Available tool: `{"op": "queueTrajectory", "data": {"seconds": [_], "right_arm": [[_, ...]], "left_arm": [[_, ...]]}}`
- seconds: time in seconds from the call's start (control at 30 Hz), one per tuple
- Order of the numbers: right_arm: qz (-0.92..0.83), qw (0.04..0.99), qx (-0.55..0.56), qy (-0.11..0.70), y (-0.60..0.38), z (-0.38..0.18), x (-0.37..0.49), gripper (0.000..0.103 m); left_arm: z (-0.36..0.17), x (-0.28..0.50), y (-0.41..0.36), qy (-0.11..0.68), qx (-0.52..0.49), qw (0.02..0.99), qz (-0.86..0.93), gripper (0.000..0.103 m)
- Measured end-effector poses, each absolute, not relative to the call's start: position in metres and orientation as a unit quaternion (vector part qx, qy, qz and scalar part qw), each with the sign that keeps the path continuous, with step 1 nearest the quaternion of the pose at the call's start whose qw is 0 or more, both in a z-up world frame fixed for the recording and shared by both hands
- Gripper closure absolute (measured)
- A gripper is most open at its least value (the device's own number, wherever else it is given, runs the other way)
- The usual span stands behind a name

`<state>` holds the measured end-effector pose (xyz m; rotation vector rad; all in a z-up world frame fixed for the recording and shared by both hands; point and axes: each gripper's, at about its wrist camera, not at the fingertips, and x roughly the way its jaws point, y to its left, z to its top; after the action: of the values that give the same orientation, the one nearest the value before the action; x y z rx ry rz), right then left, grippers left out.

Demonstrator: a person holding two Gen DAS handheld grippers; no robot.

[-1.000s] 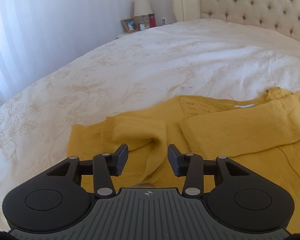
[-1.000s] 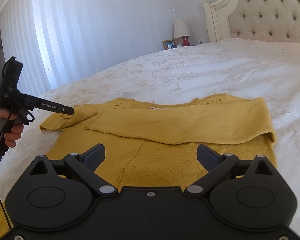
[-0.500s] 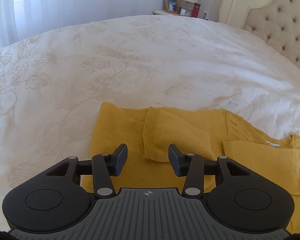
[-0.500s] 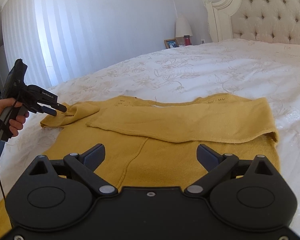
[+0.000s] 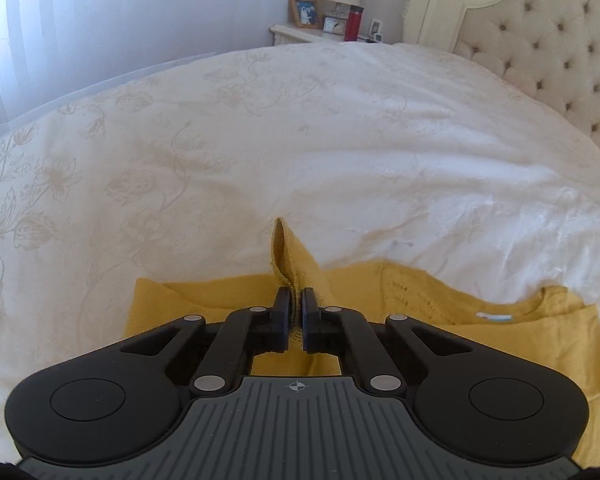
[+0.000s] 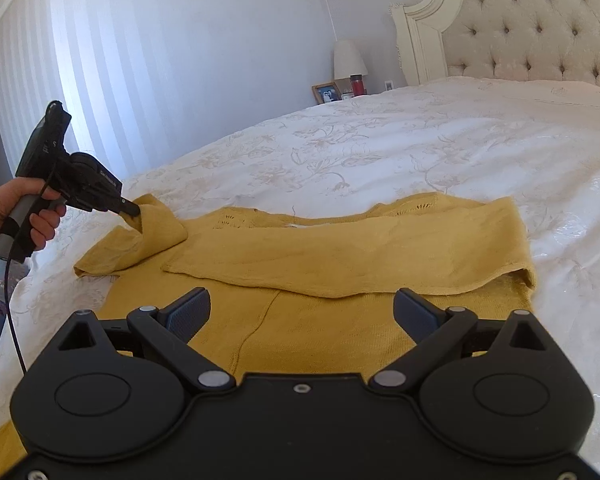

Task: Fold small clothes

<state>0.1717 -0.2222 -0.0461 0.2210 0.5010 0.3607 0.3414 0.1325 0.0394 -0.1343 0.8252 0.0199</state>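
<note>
Sweater (image 6: 340,280) on bed (image 6: 440,152) | L tongs (image 5: 295,312) pinch sleeve (image 5: 290,256) | R tongs (image 6: 302,312) wide, idle, above hem | step: sleeve fold | next: carry sleeve inward, w/o bunching

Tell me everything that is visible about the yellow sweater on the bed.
The yellow sweater is a mustard knit with an openwork pattern near the neck and a pale label inside the collar. It lies flat on the white bedspread. One sleeve is folded across the chest. The other sleeve's cuff end is pinched and lifted by the left gripper. The right gripper hovers open above the body.
</note>
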Motion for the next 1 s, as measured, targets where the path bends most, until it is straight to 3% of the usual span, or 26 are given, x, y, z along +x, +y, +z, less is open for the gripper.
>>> {"op": "queueTrajectory", "data": {"seconds": [0.37, 1.0], "right_arm": [[0.147, 0.949, 0.108, 0.257, -0.236, -0.038, 0.169, 0.005], [0.109, 0.935, 0.167, 0.293, -0.266, -0.038, 0.179, 0.005]], "left_arm": [[0.119, 0.338, 0.009, 0.347, -0.018, 0.932, -0.101, 0.099], [0.055, 0.342, -0.141, 0.392, 0.014, 0.900, -0.190, 0.099]]}}
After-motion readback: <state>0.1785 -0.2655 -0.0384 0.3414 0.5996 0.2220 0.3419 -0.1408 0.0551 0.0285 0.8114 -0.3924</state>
